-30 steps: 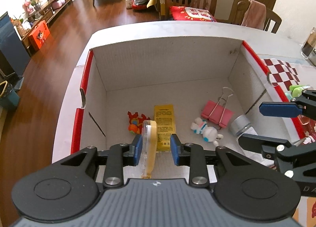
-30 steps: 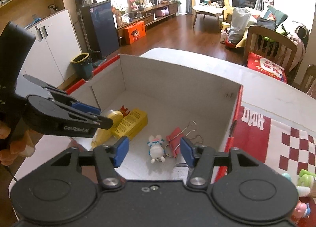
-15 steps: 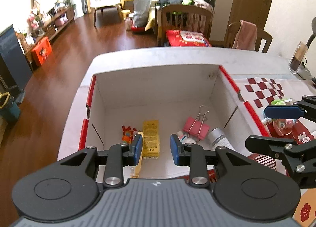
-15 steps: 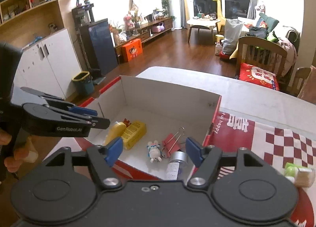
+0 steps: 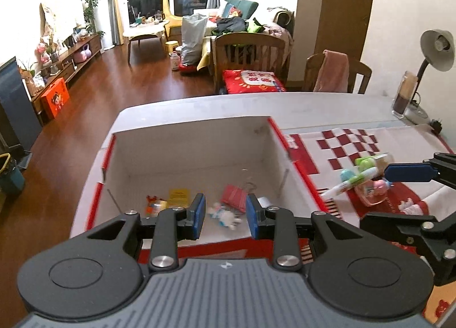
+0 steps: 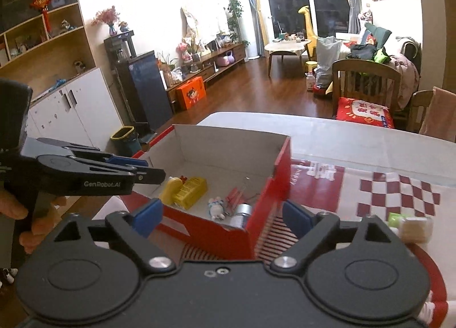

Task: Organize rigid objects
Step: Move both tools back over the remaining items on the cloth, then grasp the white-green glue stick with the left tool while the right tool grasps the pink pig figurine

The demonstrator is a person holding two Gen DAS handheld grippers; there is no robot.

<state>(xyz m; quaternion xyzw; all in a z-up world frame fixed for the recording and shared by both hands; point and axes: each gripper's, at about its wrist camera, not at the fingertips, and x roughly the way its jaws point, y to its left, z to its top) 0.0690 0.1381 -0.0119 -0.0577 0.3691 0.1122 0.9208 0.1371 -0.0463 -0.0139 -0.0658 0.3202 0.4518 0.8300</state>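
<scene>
1. The white-walled cardboard box (image 5: 196,154) with red outer sides sits on the surface (image 5: 199,105) as the collecting place. It already holds a yellow carton (image 6: 190,191), a yellow bottle (image 6: 170,190), a small white figurine (image 5: 225,215), a pink binder clip (image 5: 234,199), a silver-capped jar (image 6: 241,212) and a little orange toy (image 5: 152,204), all lying loose on its floor.

2. The left tongs (image 5: 225,215) hang above the near edge of the box with their blue pads set fairly close together and nothing between them; the figurine seen in the gap lies far below on the box floor. Judging from this, the left hand has no load and is free for another pick.

3. The right tongs (image 6: 222,215) are spreading their jaws wide, and nothing sits between the pads; the box corner shows through the gap only as background. A wide spread suits a bulkier item.

4. What remains unsorted lies outside the box on the red-and-white chequered cloth (image 5: 342,151): a green-capped jar (image 5: 370,160), a white marker pen (image 5: 350,184) and some pastel trinkets (image 5: 370,188) bunched together.

5. The right tongs sit nearest that cluster, so the next grab probably falls to them. The pen rests across the other pieces and may roll when touched.
</scene>
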